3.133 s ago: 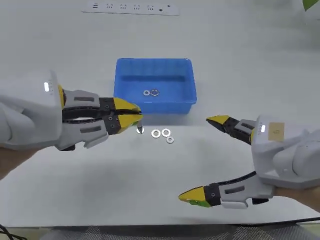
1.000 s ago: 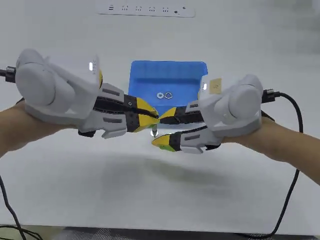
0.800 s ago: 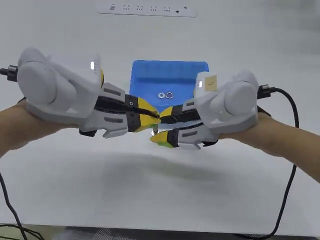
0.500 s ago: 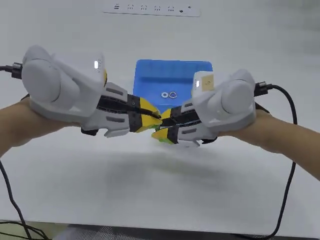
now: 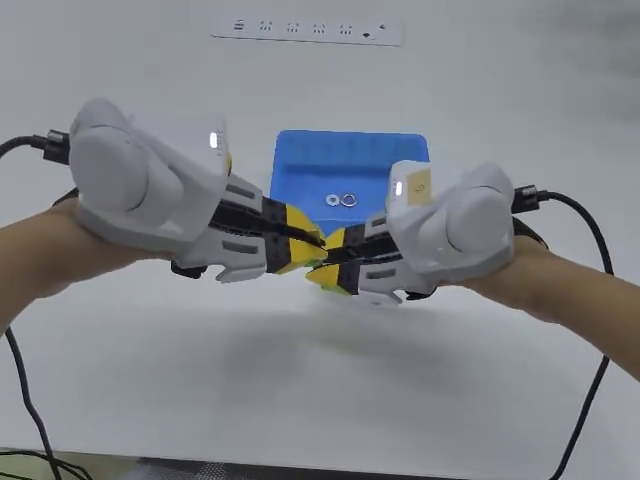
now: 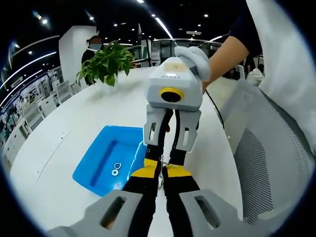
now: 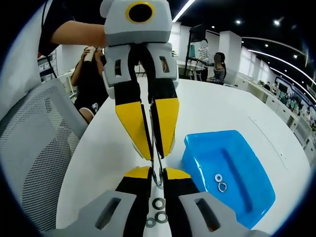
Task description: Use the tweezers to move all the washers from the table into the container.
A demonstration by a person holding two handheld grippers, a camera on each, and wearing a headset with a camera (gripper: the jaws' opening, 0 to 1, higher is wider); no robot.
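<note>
The left gripper (image 7: 155, 152) and right gripper (image 7: 158, 173) met tip to tip, each pressed onto the tweezers (image 7: 158, 180). 2 washers (image 7: 220, 182) lay in the container (image 7: 247, 163). 3 more washers (image 7: 159, 203) waited on the near table (image 5: 300, 380), so most work remained.

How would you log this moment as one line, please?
left tongs: shut on tweezers | right tongs: shut on tweezers, tip to tip | container: two washers | table: three loose washers
</note>
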